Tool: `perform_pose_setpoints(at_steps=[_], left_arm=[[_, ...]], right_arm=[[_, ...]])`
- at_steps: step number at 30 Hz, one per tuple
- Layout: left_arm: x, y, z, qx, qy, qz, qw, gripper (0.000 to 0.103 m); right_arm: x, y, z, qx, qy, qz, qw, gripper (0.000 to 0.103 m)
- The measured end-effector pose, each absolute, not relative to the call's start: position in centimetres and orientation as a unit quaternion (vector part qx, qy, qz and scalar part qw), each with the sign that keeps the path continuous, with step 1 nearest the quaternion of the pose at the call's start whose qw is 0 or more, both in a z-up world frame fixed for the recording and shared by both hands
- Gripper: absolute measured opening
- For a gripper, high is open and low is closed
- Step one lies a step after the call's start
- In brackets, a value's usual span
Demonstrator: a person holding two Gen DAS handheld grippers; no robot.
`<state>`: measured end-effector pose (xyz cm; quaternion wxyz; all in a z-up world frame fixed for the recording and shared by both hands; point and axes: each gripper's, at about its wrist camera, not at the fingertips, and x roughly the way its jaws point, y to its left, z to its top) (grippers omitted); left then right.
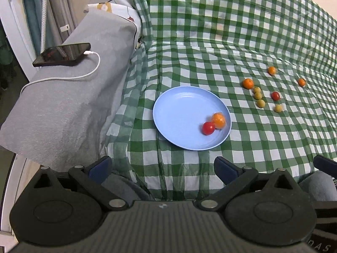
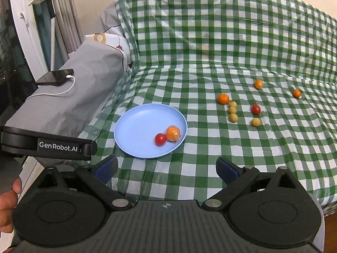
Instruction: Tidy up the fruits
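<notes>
A light blue plate (image 1: 179, 109) (image 2: 134, 124) lies on the green checked cloth (image 1: 242, 42) (image 2: 210, 52). In it a red tomato (image 1: 208, 128) (image 2: 160, 139) rests against a wrapped orange fruit (image 1: 219, 120) (image 2: 173, 133). To the plate's right, loose on the cloth, are a larger orange (image 1: 248, 83) (image 2: 223, 99), two small oranges, another red tomato (image 1: 275, 95) (image 2: 255, 109) and several yellow-green fruits (image 1: 261, 103) (image 2: 233, 118). My left gripper (image 1: 163, 166) and my right gripper (image 2: 166, 168) hover open in front of the plate, nothing between their fingers. The left gripper's black body (image 2: 46, 145) shows in the right wrist view.
A grey padded armrest (image 1: 73, 105) (image 2: 88, 80) borders the cloth on the left, with a black phone (image 1: 63, 54) (image 2: 55, 77) and its white cable on top. The cloth rises up a backrest behind the fruit. A hand (image 2: 8, 200) shows at the left edge.
</notes>
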<state>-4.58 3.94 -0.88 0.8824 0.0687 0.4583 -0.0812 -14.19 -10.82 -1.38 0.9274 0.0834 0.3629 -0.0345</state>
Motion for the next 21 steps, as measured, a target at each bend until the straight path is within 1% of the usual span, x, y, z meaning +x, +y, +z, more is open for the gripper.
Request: perform_pose_setpoints(at_steps=[21], left_arm=[[-6.1, 4.6, 1.2, 0.063, 0.441, -0.078, 0.892, 0.103]], right_arm=[[-15.8, -10.8, -0.4, 0.092, 0.334, -0.042, 0.937, 0.099]])
